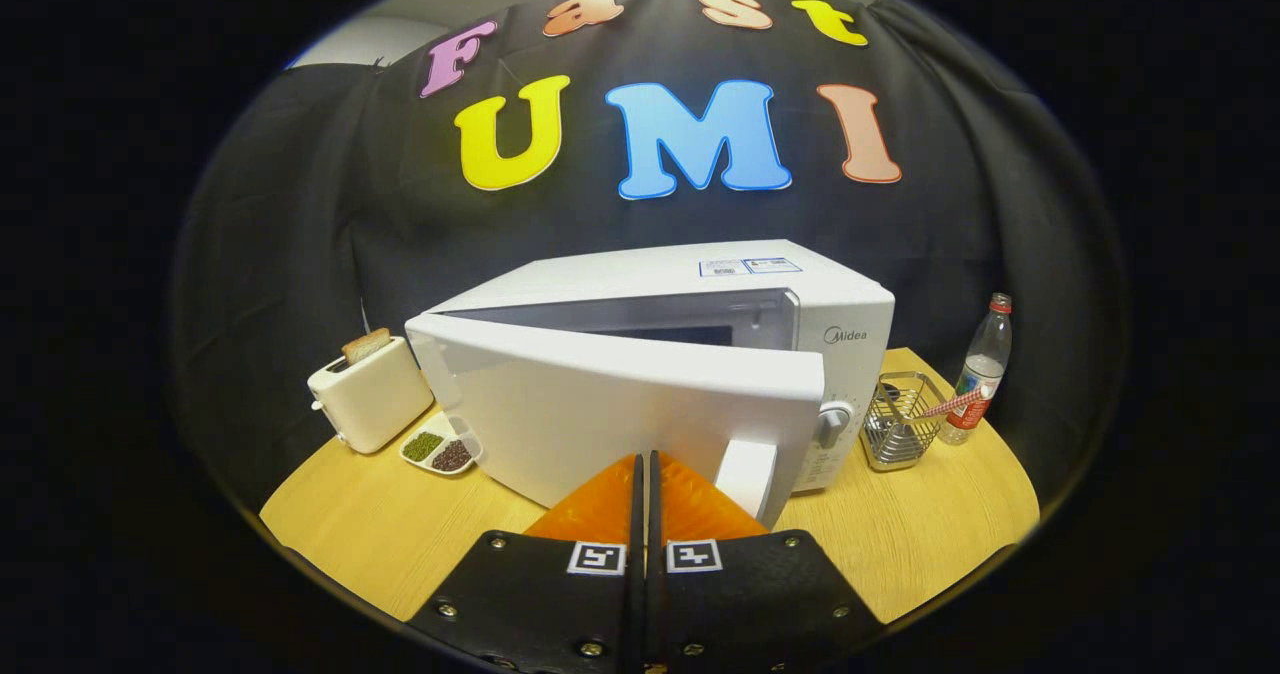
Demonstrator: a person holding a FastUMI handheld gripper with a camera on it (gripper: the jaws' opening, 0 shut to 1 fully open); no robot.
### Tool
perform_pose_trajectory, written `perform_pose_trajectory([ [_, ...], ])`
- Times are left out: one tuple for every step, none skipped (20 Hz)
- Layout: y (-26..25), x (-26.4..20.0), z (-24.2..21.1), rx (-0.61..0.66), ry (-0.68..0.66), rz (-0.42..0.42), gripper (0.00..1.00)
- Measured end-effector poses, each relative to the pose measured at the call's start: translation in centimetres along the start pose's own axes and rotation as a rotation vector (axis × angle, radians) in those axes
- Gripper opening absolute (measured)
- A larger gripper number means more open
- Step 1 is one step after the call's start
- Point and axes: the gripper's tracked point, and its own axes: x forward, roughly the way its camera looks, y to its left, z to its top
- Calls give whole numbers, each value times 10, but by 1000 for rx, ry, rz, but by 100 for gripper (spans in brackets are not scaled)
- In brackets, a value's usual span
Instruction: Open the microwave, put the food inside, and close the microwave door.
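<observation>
A white microwave point(700, 284) stands on the round wooden table point(940, 544). Its door point(610, 409) hangs partly ajar, hinged on the left, with a narrow dark gap to the cavity showing along the top. The door's handle point(748, 476) is at its right end, just right of my fingertips. My gripper point(645, 457) is shut with nothing between its fingers, and the tips sit against or right in front of the door's lower face. No food shows in the cavity gap.
A white toaster point(368, 394) with a bread slice stands left of the microwave, with a small divided dish point(441, 447) of beans beside it. Right of the microwave are a wire basket point(903, 419) and a plastic bottle point(982, 369).
</observation>
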Motion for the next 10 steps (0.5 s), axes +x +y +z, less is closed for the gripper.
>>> perform_pose_trajectory([
  [-3,3,3,2,-6,-6,1],
  [-6,6,6,5,-9,-10,1],
  [-8,10,8,8,-11,-12,1],
  [-11,12,9,13,-13,-14,1],
  [-13,16,10,15,-14,-15,1],
  [-15,19,11,17,-15,-16,1],
  [-17,22,13,18,-17,-17,1],
  [-19,25,13,20,-19,-19,1],
  [-21,29,15,23,-18,-23,1],
  [-22,32,14,27,-15,-24,1],
])
